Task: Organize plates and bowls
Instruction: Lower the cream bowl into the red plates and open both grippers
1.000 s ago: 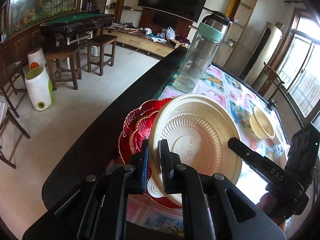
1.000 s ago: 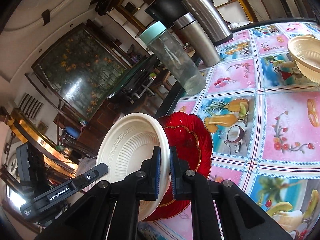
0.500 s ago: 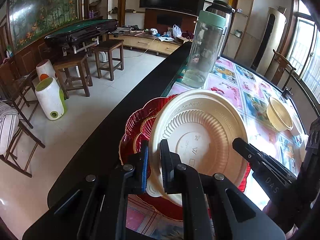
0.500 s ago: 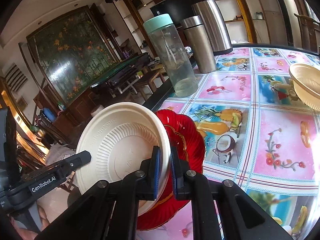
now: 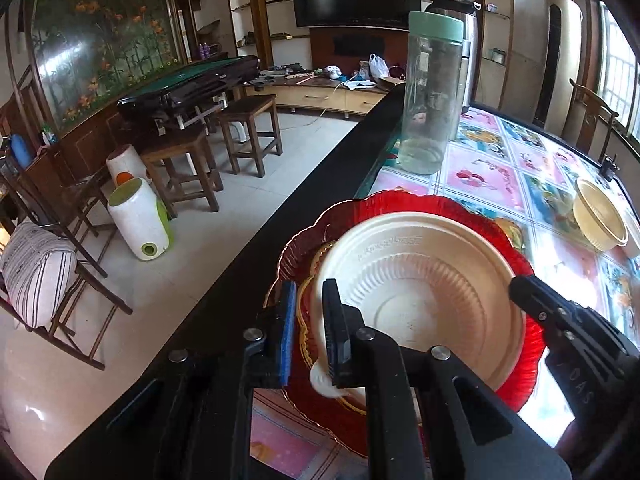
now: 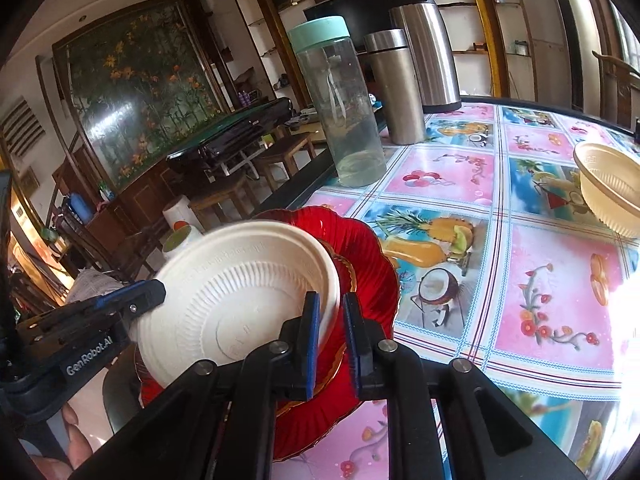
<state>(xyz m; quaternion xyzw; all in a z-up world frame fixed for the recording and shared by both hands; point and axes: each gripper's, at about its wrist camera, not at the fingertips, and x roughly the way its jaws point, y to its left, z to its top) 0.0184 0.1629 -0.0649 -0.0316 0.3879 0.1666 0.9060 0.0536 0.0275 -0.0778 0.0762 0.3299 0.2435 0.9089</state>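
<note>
A cream disposable bowl [image 5: 420, 288] lies almost flat on a red scalloped plate [image 5: 404, 208] at the table's near left edge. My left gripper [image 5: 310, 312] straddles the bowl's left rim, its jaws slightly parted. My right gripper [image 6: 330, 320] straddles the bowl's right rim [image 6: 240, 292], its jaws also slightly parted, over the red plate [image 6: 360, 248]. A second stack of cream bowls [image 5: 598, 216] sits far right, also in the right wrist view [image 6: 608, 184].
A clear bottle with a mint lid [image 6: 340, 104] and two steel flasks [image 6: 424, 40] stand at the table's far left. The black table edge [image 5: 304, 200] runs beside the plate. Stools [image 5: 244, 128] and a white bin [image 5: 140, 220] stand on the floor.
The cream bowl has tipped from standing on edge down flat onto the red plate. Both grippers' jaws have widened slightly around its rim.
</note>
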